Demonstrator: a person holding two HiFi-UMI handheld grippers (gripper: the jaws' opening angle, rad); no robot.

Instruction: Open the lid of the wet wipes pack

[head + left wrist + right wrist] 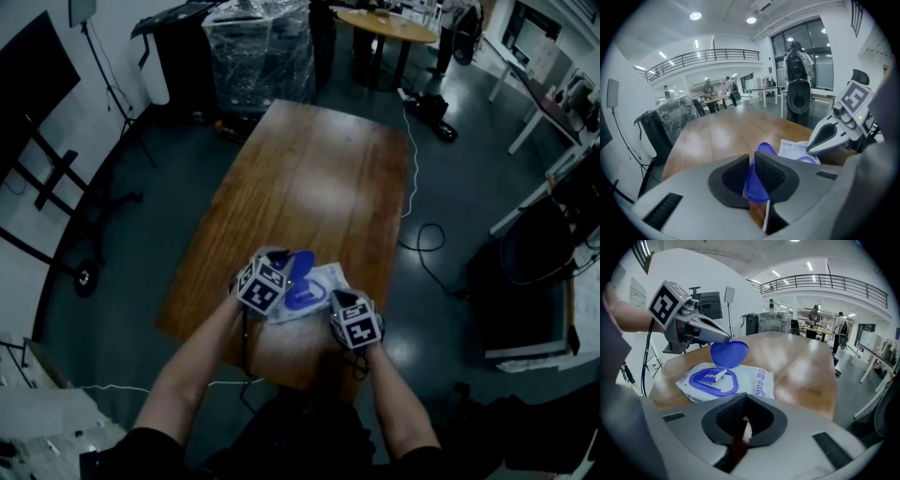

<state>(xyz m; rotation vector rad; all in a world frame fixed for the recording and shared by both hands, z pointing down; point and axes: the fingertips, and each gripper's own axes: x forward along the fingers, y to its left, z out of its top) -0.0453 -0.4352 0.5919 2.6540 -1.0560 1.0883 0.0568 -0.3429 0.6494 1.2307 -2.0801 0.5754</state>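
A white wet wipes pack (pixel 323 281) lies near the front edge of the wooden table (pixel 309 169). Its blue lid (pixel 301 265) stands tilted up from the blue oval frame (pixel 714 381). My left gripper (pixel 751 161) is shut on that lid (pixel 757 180), and the right gripper view shows it (pixel 723 337) holding the lid (pixel 729 353) above the pack (pixel 757 380). My right gripper (pixel 745 420) sits at the pack's near right corner with its jaws together. A pale sliver of the pack's edge shows between its pads.
The table (pixel 806 371) stretches away beyond the pack. A wrapped pallet (pixel 258 47) and a round table (pixel 384 26) stand past its far end. A cable (pixel 412 178) trails on the floor along the right side.
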